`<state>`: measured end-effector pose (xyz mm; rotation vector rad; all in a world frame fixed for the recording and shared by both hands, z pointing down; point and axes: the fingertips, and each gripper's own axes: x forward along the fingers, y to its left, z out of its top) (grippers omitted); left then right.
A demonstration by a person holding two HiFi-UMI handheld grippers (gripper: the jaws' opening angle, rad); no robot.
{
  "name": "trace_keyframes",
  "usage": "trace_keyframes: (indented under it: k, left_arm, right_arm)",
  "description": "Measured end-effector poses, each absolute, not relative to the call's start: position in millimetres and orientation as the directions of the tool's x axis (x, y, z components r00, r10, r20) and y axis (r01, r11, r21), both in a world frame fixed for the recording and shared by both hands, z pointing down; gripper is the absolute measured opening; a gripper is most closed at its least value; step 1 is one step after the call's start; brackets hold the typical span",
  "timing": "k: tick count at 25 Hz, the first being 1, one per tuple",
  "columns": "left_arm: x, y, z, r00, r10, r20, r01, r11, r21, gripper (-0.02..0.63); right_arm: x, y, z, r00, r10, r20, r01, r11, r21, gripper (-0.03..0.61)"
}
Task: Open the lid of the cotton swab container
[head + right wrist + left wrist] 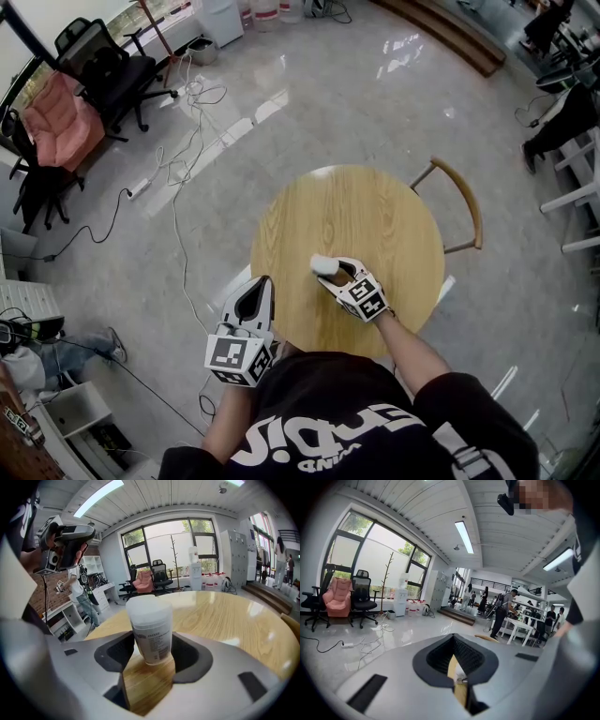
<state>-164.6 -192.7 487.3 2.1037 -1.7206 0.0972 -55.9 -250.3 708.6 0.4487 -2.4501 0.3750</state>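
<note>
The cotton swab container (150, 627) is standing upright on the round wooden table (375, 216), lid on. It is sitting between the jaws of the right gripper (330, 272), which are standing apart with the pads just beside its walls. The left gripper (257, 286) is hanging at the table's lower left edge, with its jaws pressed together on nothing. The right gripper view is showing the container's printed label, while the head view is giving only its white top.
</note>
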Motion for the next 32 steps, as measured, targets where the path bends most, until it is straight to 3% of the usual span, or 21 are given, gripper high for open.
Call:
trace_keyframes:
  k: [18, 32]
  left_arm:
    - [-158.0, -177.0, 485.3, 0.250, -0.921, 0.299, -0.948, -0.170, 0.271, 0.007]
    - [-132.1, -181.9, 470.0, 0.355, -0.900, 0.251, -0.922, -0.293, 0.254, 0.006]
  right_arm:
    - [-44.2, -227.7, 659.7, -0.822, -0.269, 0.503, -0.377, 0.918, -0.126, 0.235]
    - [-28.1, -213.2, 552.6, -0.881, -0.287, 0.376, -0.345, 0.934, -0.096, 0.232]
